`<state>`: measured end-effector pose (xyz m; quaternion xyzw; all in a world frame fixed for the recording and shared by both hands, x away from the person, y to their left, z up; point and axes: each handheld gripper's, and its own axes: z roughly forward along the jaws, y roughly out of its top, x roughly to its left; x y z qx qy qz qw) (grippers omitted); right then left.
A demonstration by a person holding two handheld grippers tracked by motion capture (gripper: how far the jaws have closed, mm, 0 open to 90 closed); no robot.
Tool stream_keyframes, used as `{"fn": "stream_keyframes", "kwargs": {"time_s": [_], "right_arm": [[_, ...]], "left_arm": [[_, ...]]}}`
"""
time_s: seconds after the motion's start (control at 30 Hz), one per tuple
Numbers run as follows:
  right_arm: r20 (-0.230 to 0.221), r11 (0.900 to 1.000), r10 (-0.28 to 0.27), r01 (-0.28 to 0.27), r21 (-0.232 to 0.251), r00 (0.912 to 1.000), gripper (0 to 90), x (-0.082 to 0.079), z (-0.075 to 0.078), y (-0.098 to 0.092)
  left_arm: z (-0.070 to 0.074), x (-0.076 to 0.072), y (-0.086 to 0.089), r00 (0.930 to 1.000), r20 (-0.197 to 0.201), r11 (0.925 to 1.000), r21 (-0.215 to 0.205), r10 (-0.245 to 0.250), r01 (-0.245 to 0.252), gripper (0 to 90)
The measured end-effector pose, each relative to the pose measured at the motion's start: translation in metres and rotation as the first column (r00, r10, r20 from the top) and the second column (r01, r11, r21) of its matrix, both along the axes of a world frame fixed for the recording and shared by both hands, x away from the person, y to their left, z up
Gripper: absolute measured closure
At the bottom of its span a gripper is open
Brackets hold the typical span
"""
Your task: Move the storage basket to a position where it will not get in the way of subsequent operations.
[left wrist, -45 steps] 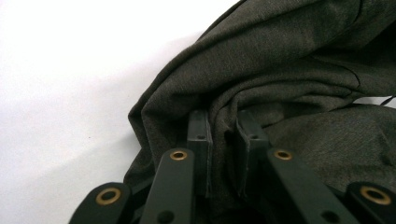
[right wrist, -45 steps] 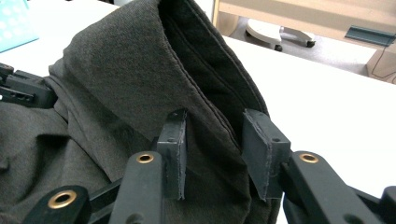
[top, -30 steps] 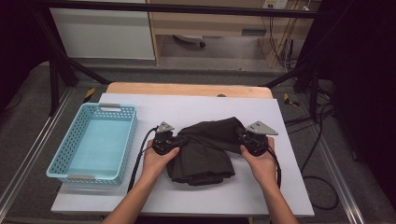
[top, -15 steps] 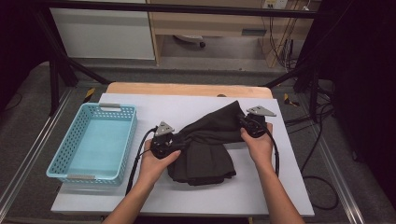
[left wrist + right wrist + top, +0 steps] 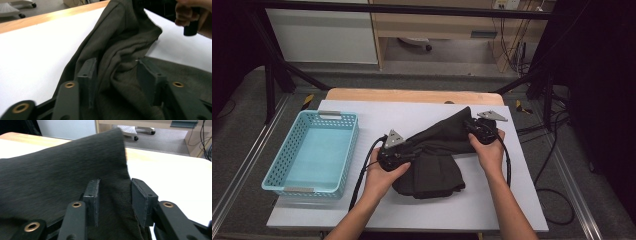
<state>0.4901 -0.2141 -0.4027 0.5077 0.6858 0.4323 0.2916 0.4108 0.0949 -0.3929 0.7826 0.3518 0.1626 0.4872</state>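
A dark grey cloth (image 5: 432, 165) lies crumpled on the white table (image 5: 377, 115). My left gripper (image 5: 408, 151) is at the cloth's left edge, shut on a bunched fold (image 5: 120, 75) that fills the gap between its jaws. My right gripper (image 5: 469, 128) is farther back on the right, shut on the cloth's upper corner (image 5: 113, 202). It holds that corner raised off the table, so the fabric stretches in a ridge between the two grippers. The cloth's lower half rests flat near the person's forearms.
A light blue perforated basket (image 5: 287, 182) stands on the table's left side with nothing in it. A wooden strip (image 5: 412, 95) runs along the table's far edge. Cables (image 5: 557, 200) hang off to the right on the floor.
My right gripper has moved back and up with the cloth's corner, pulling the fabric into a taut ridge. The left gripper has shifted slightly toward the person and stays on the cloth.
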Motion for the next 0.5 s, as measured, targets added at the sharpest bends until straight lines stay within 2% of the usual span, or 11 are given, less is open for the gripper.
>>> {"fn": "stream_keyframes", "kwargs": {"time_s": [0.13,0.3,0.5], "right_arm": [[0.009,1.000,0.014,-0.014,0.000,0.9999,58.0,-0.013,0.000,0.000],[0.013,0.999,0.036,-0.036,0.014,0.9993,57.6,-0.030,0.001,0.001],[0.006,0.996,0.082,-0.083,0.023,0.9966,57.5,-0.052,-0.001,0.008]], "left_arm": [[0.004,0.005,-0.006,0.9999,0.012,0.9999,0.010,-0.006,0.006,52.9],[0.007,0.020,-0.010,0.9997,0.023,0.9997,0.021,0.010,-0.011,53.1],[0.000,0.041,-0.011,0.9999,-0.016,0.9995,0.030,0.002,-0.001,48.3]]}}
